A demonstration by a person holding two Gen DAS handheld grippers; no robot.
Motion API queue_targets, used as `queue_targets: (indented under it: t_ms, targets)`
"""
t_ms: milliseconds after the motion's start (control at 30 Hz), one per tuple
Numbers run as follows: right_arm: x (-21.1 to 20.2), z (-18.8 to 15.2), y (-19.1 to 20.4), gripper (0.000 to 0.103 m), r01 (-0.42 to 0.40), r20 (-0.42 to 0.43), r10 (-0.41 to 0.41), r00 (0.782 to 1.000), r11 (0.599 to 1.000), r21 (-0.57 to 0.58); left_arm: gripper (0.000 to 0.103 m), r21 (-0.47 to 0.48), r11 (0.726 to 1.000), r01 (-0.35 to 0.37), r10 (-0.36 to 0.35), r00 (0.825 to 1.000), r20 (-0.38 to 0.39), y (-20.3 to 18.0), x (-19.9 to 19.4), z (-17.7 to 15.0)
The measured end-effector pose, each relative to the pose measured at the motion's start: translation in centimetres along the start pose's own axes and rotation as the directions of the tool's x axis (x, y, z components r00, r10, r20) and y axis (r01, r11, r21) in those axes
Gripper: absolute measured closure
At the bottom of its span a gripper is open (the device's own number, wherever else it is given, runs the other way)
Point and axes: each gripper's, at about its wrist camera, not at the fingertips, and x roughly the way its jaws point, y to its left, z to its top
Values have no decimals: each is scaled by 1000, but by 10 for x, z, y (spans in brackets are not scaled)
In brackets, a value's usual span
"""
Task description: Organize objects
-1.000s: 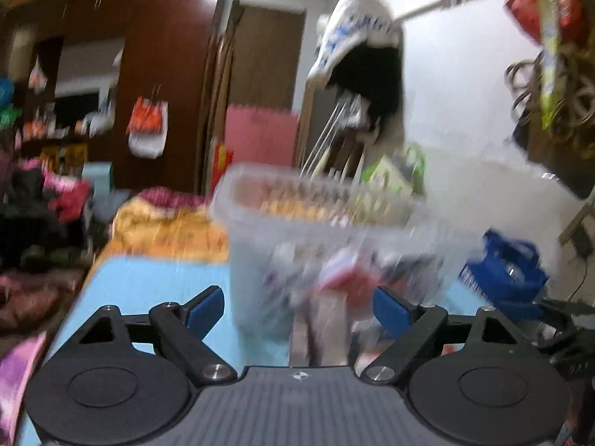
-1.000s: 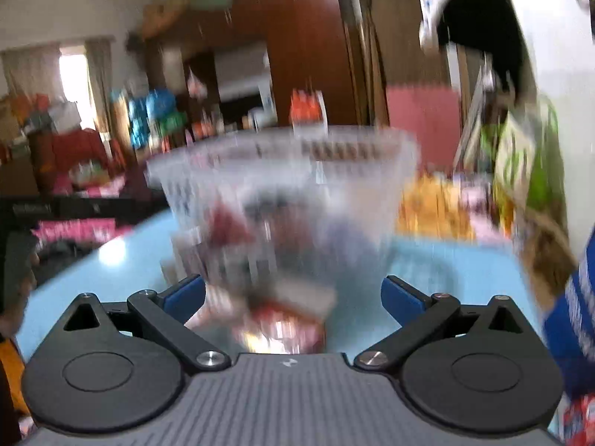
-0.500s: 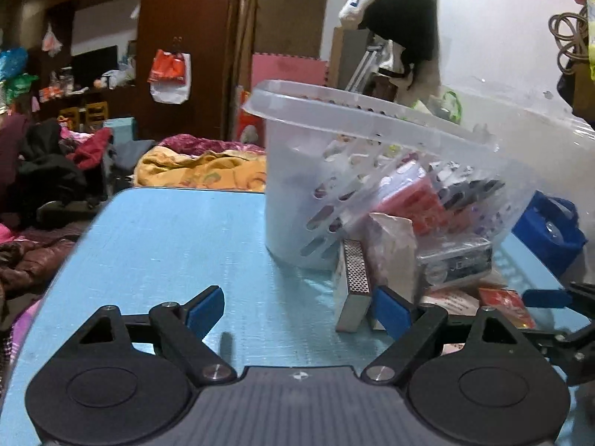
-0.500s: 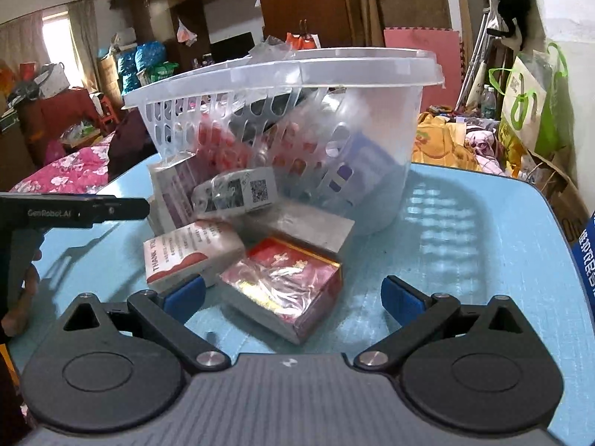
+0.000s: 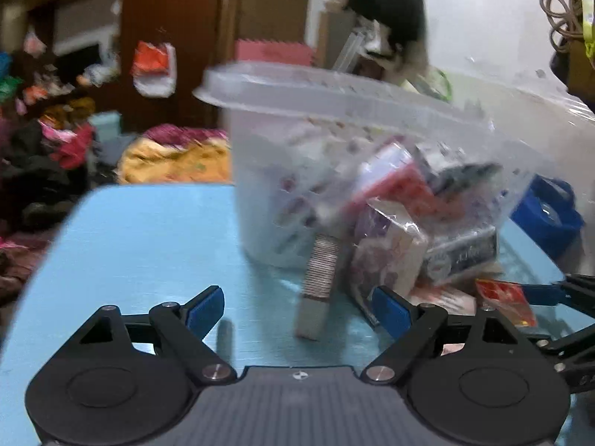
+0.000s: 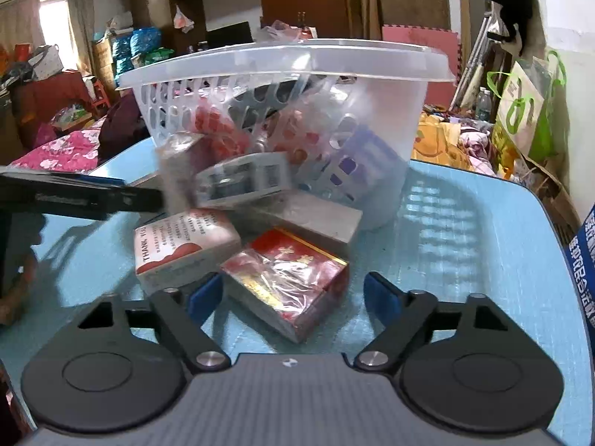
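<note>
Left wrist view first: the left gripper (image 5: pixel 297 306) hovers low over the blue table (image 5: pixel 148 230) with its blue-tipped fingers spread wide and nothing between them; just ahead of the gap a grey box (image 5: pixel 316 286) stands on its narrow end, leaning against the translucent basket (image 5: pixel 334 96), which is tipped and blurred; further right a wrapped pale box (image 5: pixel 386 252) and a dark box (image 5: pixel 461 256) sit at the basket's mouth, and at the far right edge a red packet (image 5: pixel 505 301) lies beside the other tool's blue finger (image 5: pixel 539 293). Right wrist view: the left tool's black arm (image 6: pixel 74 195) reaches in from the left edge; next, a white box with a red mark (image 6: pixel 186 249) lies on the table, touching a red and gold box (image 6: pixel 290 282) wrapped in film; the right gripper (image 6: pixel 293 299) has its fingers wide apart, flanking the near end of that red box without touching it; behind, the perforated basket (image 6: pixel 372 63) rests tilted on the table, with more boxes inside it and spilling out in front.
</note>
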Motion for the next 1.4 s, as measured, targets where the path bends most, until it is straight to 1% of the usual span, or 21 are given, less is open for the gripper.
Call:
queue_targets:
  t_ms: [33, 100, 133, 167, 233, 300, 367, 433, 467, 533, 600, 700, 867, 933, 1000, 1067, 1100, 1200, 1233, 1333, 1400]
  targets:
    - [0, 0, 1, 21, 4, -1, -4, 1000, 1000, -6, 14, -14, 1000, 20, -20, 1000, -15, 1, 4, 1]
    - [0, 0, 1, 25, 4, 0, -4, 1000, 1000, -12, 15, -12, 1000, -4, 4, 1000, -11, -2, 6, 2]
    - [0, 0, 1, 25, 5, 0, -5, 1000, 1000, -16, 21, -11, 1000, -7, 7, 1000, -6, -3, 6, 1]
    - [1, 0, 3, 27, 7, 1, -7, 1000, 1000, -20, 27, -11, 1000, -6, 6, 1000, 0, -3, 6, 0]
    - [0, 0, 4, 28, 6, 3, -5, 1000, 1000, -20, 60, -15, 1000, -7, 7, 1000, 7, -2, 5, -1]
    - [0, 1, 3, 30, 1, 8, -1, 1000, 1000, -16, 79, -18, 1000, 11, -10, 1000, 22, 0, 0, -3]
    - [-3, 0, 1, 32, -14, 19, 14, 1000, 1000, -8, 83, -4, 1000, 22, -21, 998, 67, -1, -9, -7]
    - [-11, -2, -4, 33, -39, 52, 39, 998, 999, -1, 84, 5, 1000, 26, -26, 990, 136, -3, -26, -10]
    - [-15, -3, -7, 34, -47, 72, 47, 996, 999, 5, 84, 1, 999, 45, -44, 985, 165, -1, -36, -14]
    - [-28, -7, -14, 34, -62, 124, 59, 991, 998, 21, 84, -12, 996, 84, -80, 975, 205, 2, -51, -17]
    - [-37, -11, -16, 34, -77, 141, 73, 987, 997, 20, 84, 3, 996, 92, -90, 970, 227, 2, -61, -19]
    - [-39, -11, -14, 35, -76, 149, 74, 986, 997, 7, 82, 26, 999, 44, -48, 978, 202, -4, -55, -16]
    - [-28, -10, -10, 35, -105, 122, 104, 987, 994, 7, 79, 43, 999, 23, -27, 995, 100, -3, -25, -10]
    - [-23, -12, -10, 35, -108, 111, 106, 988, 994, 4, 73, 59, 998, 9, -13, 998, 68, -8, -18, -11]
    - [-25, -15, -9, 35, -116, 111, 114, 987, 993, 10, 73, 55, 998, -16, 13, 998, 59, -9, -14, -9]
    - [-26, -16, -11, 35, -117, 116, 114, 987, 993, 16, 75, 47, 999, -20, 17, 998, 59, -9, -12, -8]
    - [-26, -16, -11, 35, -120, 119, 117, 986, 993, 18, 84, 52, 998, -26, 23, 997, 68, -10, -14, -9]
    - [-31, -17, -10, 36, -113, 144, 109, 984, 993, 19, 84, 57, 997, -44, 35, 989, 143, -12, -30, -13]
    - [-35, -16, -11, 36, -118, 156, 114, 981, 993, 18, 84, 45, 998, -35, 27, 985, 173, -9, -38, -14]
    - [-56, -10, -10, 36, -142, 220, 134, 966, 990, 17, 84, 10, 999, 32, -33, 971, 236, -1, -68, -16]
    - [-76, 1, -6, 36, -135, 280, 129, 951, 991, 1, 84, 0, 997, 74, -71, 953, 294, 0, -92, -13]
